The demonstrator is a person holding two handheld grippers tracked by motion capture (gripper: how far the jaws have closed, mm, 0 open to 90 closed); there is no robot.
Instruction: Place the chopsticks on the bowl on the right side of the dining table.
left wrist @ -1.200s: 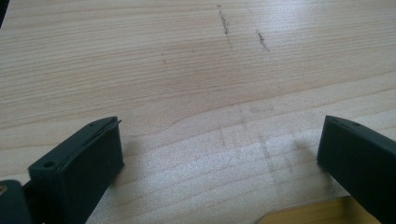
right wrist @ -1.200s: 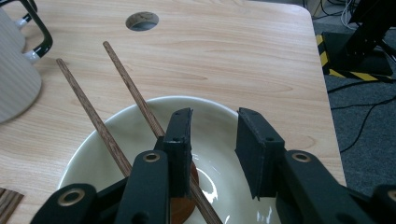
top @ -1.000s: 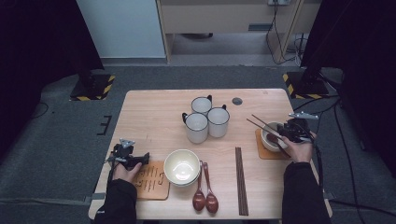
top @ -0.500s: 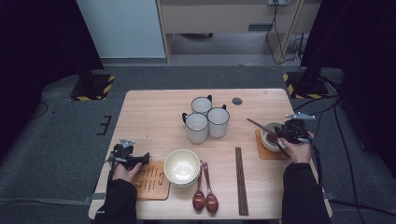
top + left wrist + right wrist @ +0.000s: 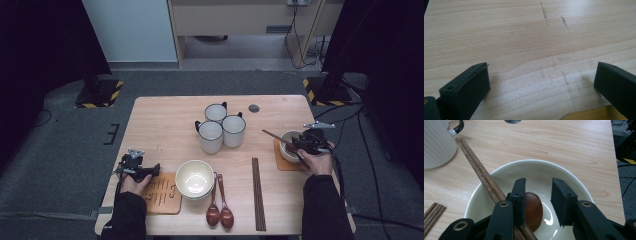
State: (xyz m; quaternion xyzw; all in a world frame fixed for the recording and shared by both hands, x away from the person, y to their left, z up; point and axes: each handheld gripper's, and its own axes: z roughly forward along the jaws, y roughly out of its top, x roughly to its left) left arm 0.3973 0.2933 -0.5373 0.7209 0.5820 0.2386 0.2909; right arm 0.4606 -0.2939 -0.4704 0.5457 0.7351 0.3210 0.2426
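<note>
Nothing can be read with certainty. The wooden coaster (image 5: 161, 192) at the lower left of the high view, beside the cream bowl (image 5: 194, 178), carries rows of dark marks that look like printed or engraved characters, but they are too small and blurred to make out. The counter (image 5: 529, 37) in the left gripper view bears only faint scratches and pencil-like lines, not lettering.

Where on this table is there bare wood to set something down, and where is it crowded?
Free: the far left corner, left of the mugs; the strip between the mugs and the near bowl; the near right, between the chopsticks and the right forearm. Crowded: the near edge with mat, bowl and spoons, and the right bowl under the right gripper.
</note>
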